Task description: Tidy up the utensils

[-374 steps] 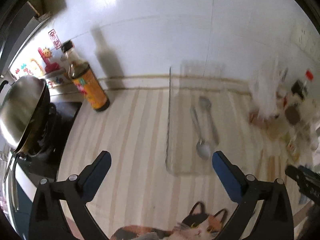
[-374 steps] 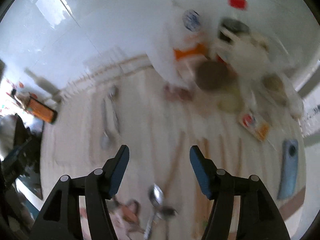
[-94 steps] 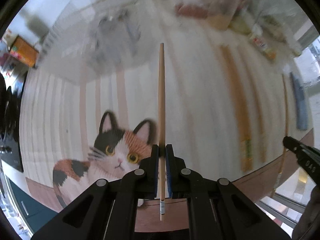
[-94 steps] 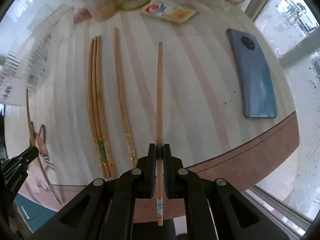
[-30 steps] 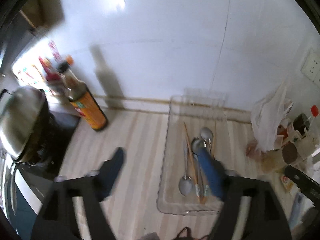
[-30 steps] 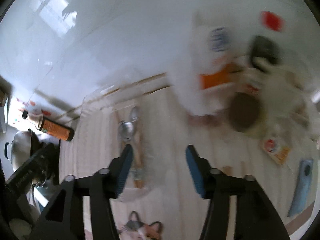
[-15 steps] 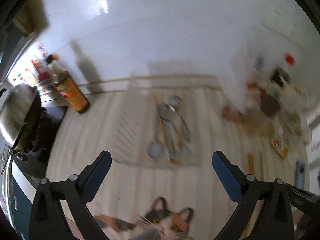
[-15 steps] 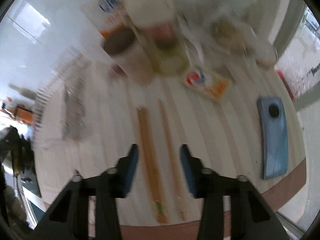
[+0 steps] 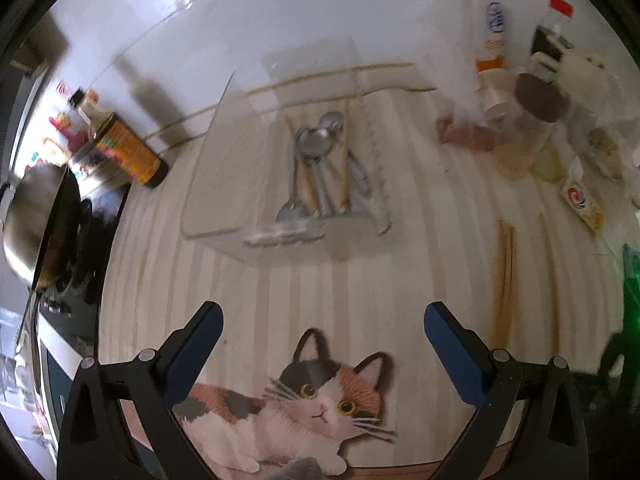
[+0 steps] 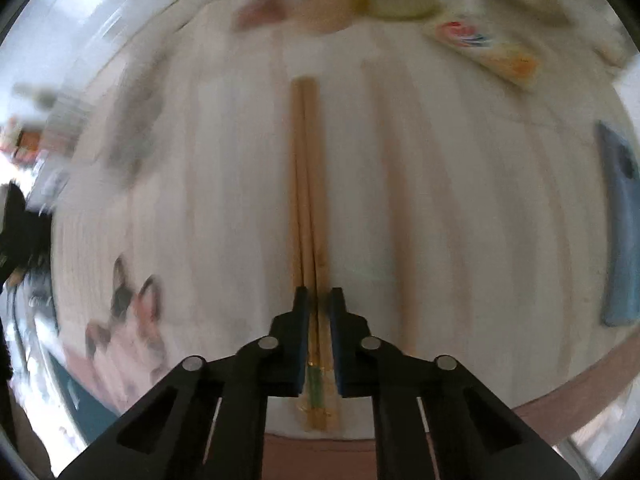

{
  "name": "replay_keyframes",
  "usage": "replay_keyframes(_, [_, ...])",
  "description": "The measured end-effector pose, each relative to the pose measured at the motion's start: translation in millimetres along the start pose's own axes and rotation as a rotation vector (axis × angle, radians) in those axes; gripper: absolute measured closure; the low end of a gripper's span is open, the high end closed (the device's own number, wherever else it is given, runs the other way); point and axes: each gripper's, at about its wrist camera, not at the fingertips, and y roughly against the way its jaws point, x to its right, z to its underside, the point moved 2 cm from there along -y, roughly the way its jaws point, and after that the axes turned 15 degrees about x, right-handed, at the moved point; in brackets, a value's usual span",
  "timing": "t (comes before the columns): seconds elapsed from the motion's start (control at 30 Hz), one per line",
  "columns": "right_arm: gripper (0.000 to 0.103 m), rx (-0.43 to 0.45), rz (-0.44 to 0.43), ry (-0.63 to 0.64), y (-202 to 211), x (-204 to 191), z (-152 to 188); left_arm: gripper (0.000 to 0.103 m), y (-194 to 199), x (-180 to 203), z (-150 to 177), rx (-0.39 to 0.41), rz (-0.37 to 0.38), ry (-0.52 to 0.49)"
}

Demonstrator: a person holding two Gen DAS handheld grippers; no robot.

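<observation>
So my right gripper [image 10: 318, 300] is clamped down on a bundle of wooden chopsticks [image 10: 306, 184], pinching them near their decorated ends, the ones with the green band. The sticks run straight away from me across the striped countertop [image 10: 480, 200], lying flat. Just to the right of them there's one more single chopstick [image 10: 400, 248], on its own and not touching the bundle. Further right, near the counter edge, a blue phone [image 10: 620, 220] lies camera side up. At the far end there's a small orange and white packet [image 10: 486, 50], and everything past that is too blurry to call.

My left gripper [image 9: 322, 334] is spread wide with nothing between the fingers, hanging over the cat picture [image 9: 304, 408] on the near edge of the counter.

Now the container: a clear plastic tray [image 9: 224, 200] sits further out, near the wall. Everything in it is piled in the right part, a few metal spoons [image 9: 316, 148] with bowls overlapping at the far end, one spoon [image 9: 290, 210] with its bowl toward me, plus a couple of chopsticks [image 9: 344, 156] lying lengthwise among them. The left part of the tray looks bare.

Left of the tray stands a dark sauce bottle [image 9: 128, 152] with an orange label, and beyond that a wok [image 9: 36, 220] on the stove. On the right a cluster of jars [image 9: 532, 128] and bags, contents too fuzzy for me to tell.
</observation>
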Motion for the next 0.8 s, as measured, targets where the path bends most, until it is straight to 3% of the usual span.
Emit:
replay_keyframes(0.07, [0.103,-0.027,-0.057,0.004,-1.7,-9.4,6.8,0.0,-4.7,-2.0,6.6,-0.025,0.0,0.001])
replay_keyframes(0.13, [0.103,0.009,0.017,0.04,2.7,-7.8,9.6,0.0,-11.6,0.0,15.1,-0.053,0.008,-0.012])
replay_keyframes(0.37, [0.103,0.025,0.051,-0.048,18.3,23.7,10.7,0.0,-48.3,17.7,46.8,-0.166,0.024,-0.12])
replay_keyframes(0.47, [0.103,0.034,0.059,-0.062,21.0,28.1,13.5,0.009,-59.6,23.6,58.2,-0.212,0.051,-0.155])
replay_keyframes(0.6, [0.103,0.047,0.057,-0.118,28.5,39.0,17.8,0.037,-66.2,25.6,67.1,-0.251,0.156,-0.081])
replay_keyframes(0.7, [0.103,0.044,0.057,-0.139,31.4,41.2,20.9,0.066,-67.5,24.8,69.4,-0.293,0.256,0.017])
replay_keyframes(0.77, [0.103,0.041,0.062,-0.142,31.9,41.2,23.6,0.072,-64.1,29.5,71.0,-0.307,0.299,0.021])
replay_keyframes(0.8, [0.103,0.039,0.063,-0.14,31.4,41.0,23.6,0.086,-62.0,31.9,72.2,-0.311,0.315,0.022])
